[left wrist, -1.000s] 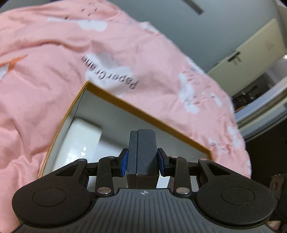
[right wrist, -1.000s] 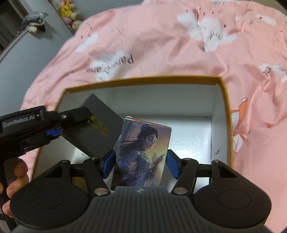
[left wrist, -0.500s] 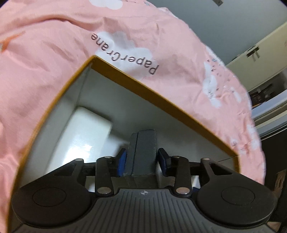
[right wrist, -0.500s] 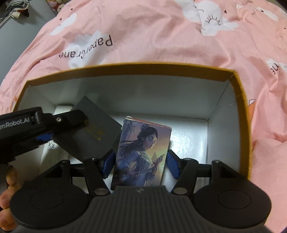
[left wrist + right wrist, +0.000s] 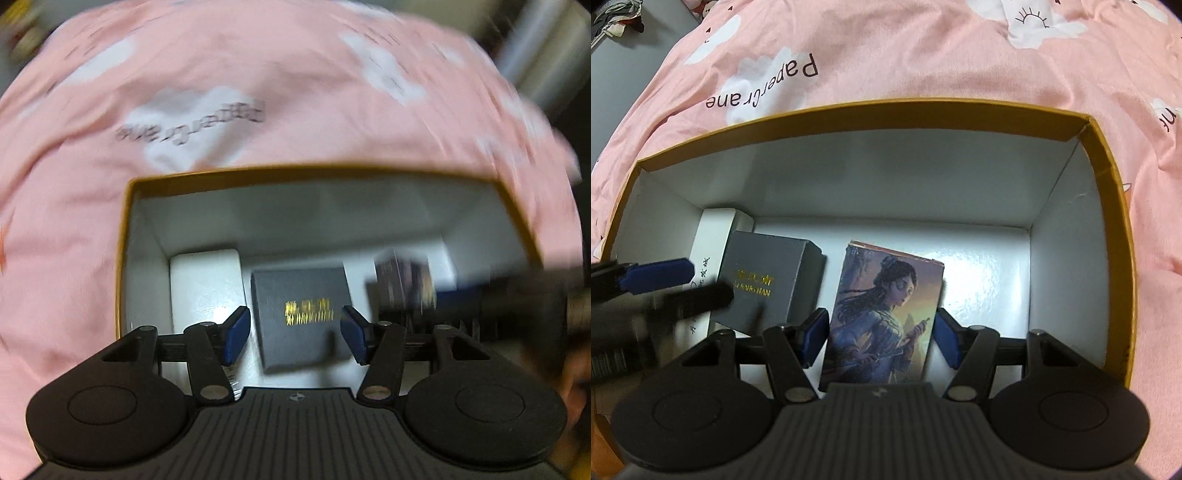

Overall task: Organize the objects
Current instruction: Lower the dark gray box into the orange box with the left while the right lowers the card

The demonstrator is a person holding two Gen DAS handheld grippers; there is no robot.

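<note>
An open carton with a yellow rim [image 5: 886,105] [image 5: 314,170] and white inside sits on a pink bed. My right gripper [image 5: 880,340] is shut on an upright illustrated card box [image 5: 886,306], low inside the carton. A dark grey box with gold lettering [image 5: 303,314] [image 5: 768,280] lies flat on the carton floor beside a white box [image 5: 201,284] [image 5: 713,236]. My left gripper [image 5: 295,332] [image 5: 676,288] hovers over the grey box. Its jaws are opening and both pads stand clear of the box's sides. The left wrist view is blurred.
The pink sheet [image 5: 923,44] with white clouds and "PaperCrane" print surrounds the carton. The right part of the carton floor [image 5: 990,273] is bare. The carton walls stand tall on all sides. A blurred hand [image 5: 576,369] shows at the right edge of the left wrist view.
My left gripper rolled, opened and let go of the grey box, which now lies flat on the carton floor. My right gripper sank deeper into the carton with the illustrated box.
</note>
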